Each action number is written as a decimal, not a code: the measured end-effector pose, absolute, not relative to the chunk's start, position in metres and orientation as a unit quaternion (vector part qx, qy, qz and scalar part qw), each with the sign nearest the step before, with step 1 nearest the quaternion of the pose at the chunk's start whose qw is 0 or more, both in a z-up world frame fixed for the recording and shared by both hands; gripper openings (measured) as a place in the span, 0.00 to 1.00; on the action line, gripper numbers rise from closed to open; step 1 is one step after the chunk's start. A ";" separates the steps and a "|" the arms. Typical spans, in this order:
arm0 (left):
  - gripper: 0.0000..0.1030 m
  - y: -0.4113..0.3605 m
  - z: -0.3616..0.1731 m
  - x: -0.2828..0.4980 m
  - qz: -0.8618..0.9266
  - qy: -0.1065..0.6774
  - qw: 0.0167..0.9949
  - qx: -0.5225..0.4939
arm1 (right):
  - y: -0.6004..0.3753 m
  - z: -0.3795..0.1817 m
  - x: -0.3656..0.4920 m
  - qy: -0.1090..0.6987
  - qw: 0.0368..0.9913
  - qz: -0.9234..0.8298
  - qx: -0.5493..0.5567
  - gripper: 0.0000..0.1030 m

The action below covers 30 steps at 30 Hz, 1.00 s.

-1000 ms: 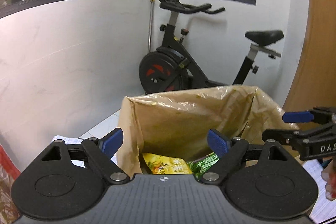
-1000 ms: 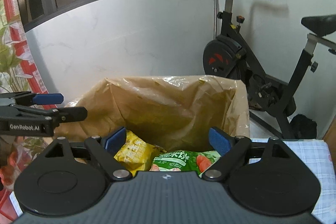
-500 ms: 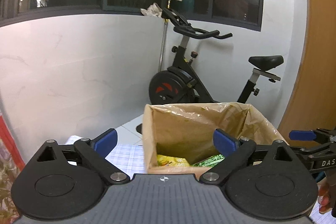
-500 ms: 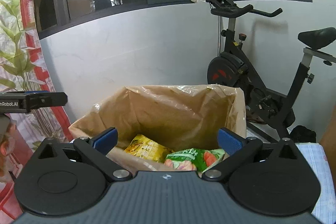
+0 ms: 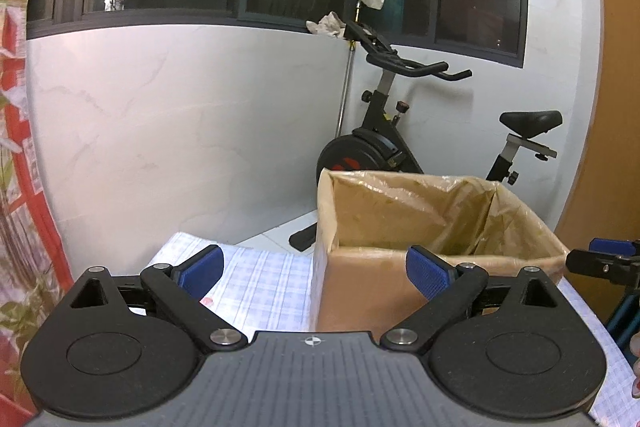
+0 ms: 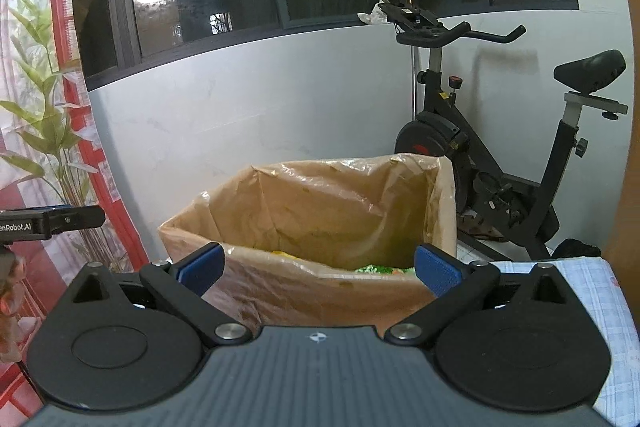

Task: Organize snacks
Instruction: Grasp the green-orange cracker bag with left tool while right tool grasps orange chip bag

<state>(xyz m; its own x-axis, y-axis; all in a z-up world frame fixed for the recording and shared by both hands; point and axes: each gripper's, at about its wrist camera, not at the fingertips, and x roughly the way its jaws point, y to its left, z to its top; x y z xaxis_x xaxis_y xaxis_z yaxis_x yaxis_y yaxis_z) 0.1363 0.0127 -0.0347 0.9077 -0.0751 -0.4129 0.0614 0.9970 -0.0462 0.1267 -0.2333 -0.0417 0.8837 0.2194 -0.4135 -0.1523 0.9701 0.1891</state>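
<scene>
Cardboard box (image 6: 320,291), lined with a brown plastic bag and standing on the checked tablecloth (image 5: 260,283): seen from closer a second ago, it now sits further off in both wrist views, so both hands have drawn back, and the drop-off looks done. Snack packets (image 6: 380,269), green and yellow, lie inside, only their tops showing over the near rim. Left gripper (image 5: 316,265) and right gripper (image 6: 318,265): jaws spread wide and empty after just opening further, angled slightly down, side by side.
</scene>
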 end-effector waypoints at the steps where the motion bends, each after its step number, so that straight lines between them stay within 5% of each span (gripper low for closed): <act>1: 0.96 0.012 -0.037 0.133 -0.035 0.215 0.976 -0.016 | -0.233 -0.043 0.124 0.221 0.968 0.096 0.075 1.00; 30: 0.96 0.024 -0.165 0.063 -0.056 0.398 0.913 -0.074 | -0.208 -0.162 0.060 0.370 0.921 0.118 0.030 0.95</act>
